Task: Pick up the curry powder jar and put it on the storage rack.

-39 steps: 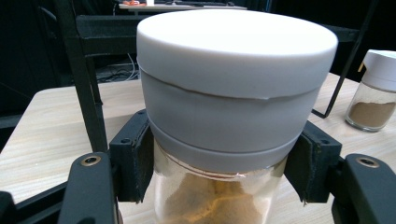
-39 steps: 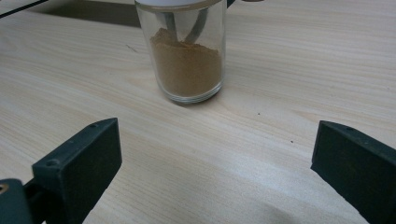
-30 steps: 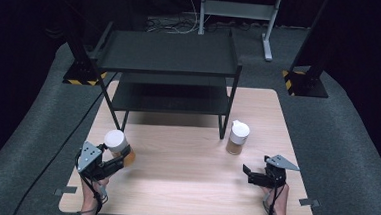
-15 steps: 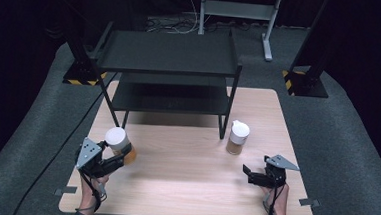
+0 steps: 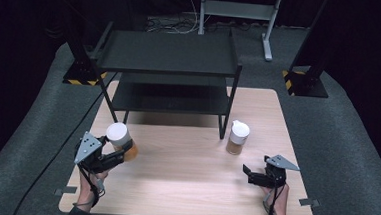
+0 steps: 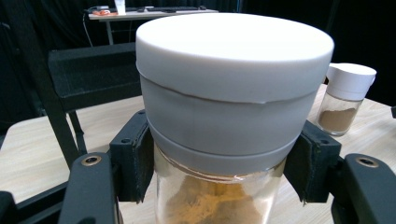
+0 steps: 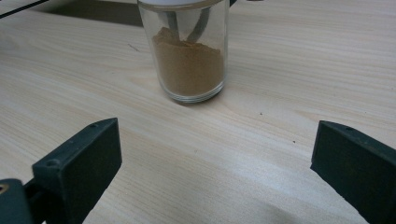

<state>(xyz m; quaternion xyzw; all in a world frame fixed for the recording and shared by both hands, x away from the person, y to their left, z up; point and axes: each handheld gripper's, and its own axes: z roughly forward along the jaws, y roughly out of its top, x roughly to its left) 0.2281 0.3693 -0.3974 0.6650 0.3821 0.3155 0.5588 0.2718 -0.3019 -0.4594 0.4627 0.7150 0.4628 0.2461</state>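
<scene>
Left gripper (image 5: 120, 152) shifted its clamped jar (image 5: 118, 136) slightly nearer.

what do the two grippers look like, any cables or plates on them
Both are black. The left gripper and right gripper each carry a grey three-cornered plate on top, dotted with small holes on the left one. Their jaws are blocky, with brass-coloured screws on the left. A black cable trails back from each along the forearm.

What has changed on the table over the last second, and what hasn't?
Very little. The left tool still clamps the white-lidded jar of orange powder and has only drifted slightly. The right tool stays open and still, short of the second jar, which stands where it was beside the black shelf.
</scene>
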